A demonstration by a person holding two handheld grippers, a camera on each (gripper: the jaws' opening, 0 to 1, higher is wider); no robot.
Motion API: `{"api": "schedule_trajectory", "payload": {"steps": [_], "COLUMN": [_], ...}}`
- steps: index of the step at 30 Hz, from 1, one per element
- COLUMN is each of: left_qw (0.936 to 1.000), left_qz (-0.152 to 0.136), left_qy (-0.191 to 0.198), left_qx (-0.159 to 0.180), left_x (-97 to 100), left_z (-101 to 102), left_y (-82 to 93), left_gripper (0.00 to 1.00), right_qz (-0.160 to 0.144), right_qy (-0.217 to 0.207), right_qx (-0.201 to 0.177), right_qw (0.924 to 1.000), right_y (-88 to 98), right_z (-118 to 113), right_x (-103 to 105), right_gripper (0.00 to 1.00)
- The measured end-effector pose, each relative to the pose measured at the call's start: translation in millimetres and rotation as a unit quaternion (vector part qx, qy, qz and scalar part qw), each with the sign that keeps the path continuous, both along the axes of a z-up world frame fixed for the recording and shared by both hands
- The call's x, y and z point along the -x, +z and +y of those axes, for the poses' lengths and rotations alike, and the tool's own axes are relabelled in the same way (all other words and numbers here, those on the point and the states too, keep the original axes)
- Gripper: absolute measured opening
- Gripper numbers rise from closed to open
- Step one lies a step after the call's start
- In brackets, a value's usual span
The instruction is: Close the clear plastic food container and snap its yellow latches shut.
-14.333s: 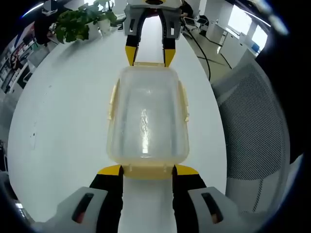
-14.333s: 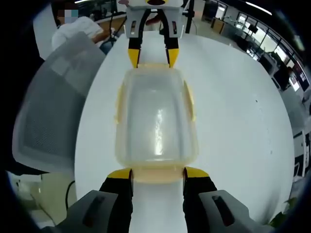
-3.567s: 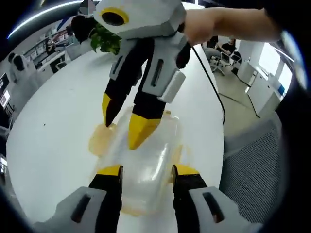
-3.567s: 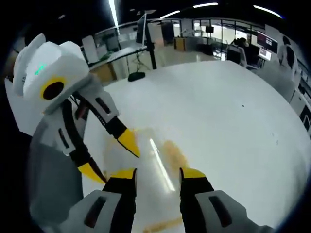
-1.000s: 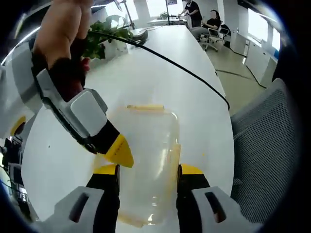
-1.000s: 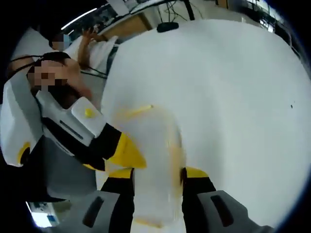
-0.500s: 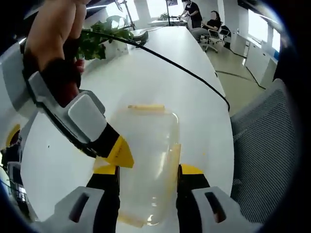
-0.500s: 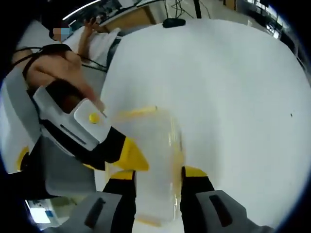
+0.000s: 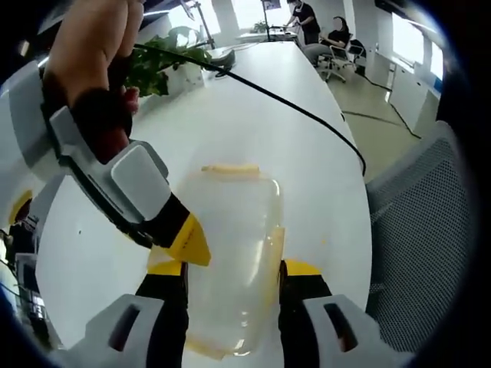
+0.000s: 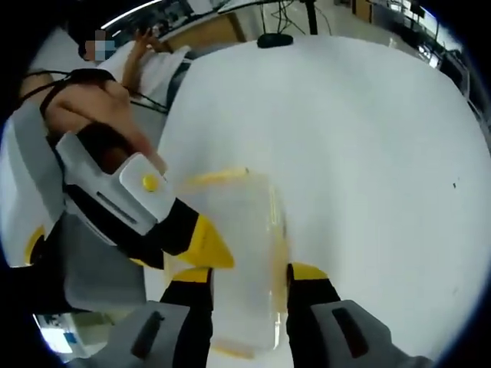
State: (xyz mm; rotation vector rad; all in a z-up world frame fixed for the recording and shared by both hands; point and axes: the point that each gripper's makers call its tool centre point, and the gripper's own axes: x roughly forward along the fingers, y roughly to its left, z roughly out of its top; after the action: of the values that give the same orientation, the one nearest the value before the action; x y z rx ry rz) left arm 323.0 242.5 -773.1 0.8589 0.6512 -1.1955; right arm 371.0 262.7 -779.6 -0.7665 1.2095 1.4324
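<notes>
In the left gripper view, our left gripper [image 9: 232, 267] has its jaws spread to either side of the container [image 9: 230, 253], which lies lidded on the white table [image 9: 307, 169]. The right gripper [image 9: 184, 238] comes in from the left, its yellow tip at the container's left edge. In the right gripper view, the right gripper [image 10: 242, 274] also straddles the container [image 10: 242, 261], jaws apart; contact seems likely but blur hides it. A yellow latch [image 9: 229, 168] shows at the far end.
</notes>
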Motion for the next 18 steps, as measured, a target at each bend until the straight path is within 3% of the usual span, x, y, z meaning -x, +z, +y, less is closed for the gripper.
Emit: {"api": "schedule_trajectory", "payload": {"steps": [6,18], "left_qw": [1.0000,0.9998], "left_qz": [-0.006,-0.017], "left_qy": [0.003,-0.002], "left_qx": [-0.006,-0.008], "left_x": [-0.1,-1.4], "left_z": [-0.1,0.2], "left_y": [-0.5,0.8], "left_gripper": [0.46,0.48], "right_qz": [-0.003,-0.057], "right_qy": [-0.005,-0.030], "right_qx": [0.001,-0.023], "right_qw": [1.0000,0.9977], "right_y": [0.5,5.6], "right_z": [-0.3,-2.3], "right_x": [-0.6,-3.4], "right_gripper": [0.36,0.37]}}
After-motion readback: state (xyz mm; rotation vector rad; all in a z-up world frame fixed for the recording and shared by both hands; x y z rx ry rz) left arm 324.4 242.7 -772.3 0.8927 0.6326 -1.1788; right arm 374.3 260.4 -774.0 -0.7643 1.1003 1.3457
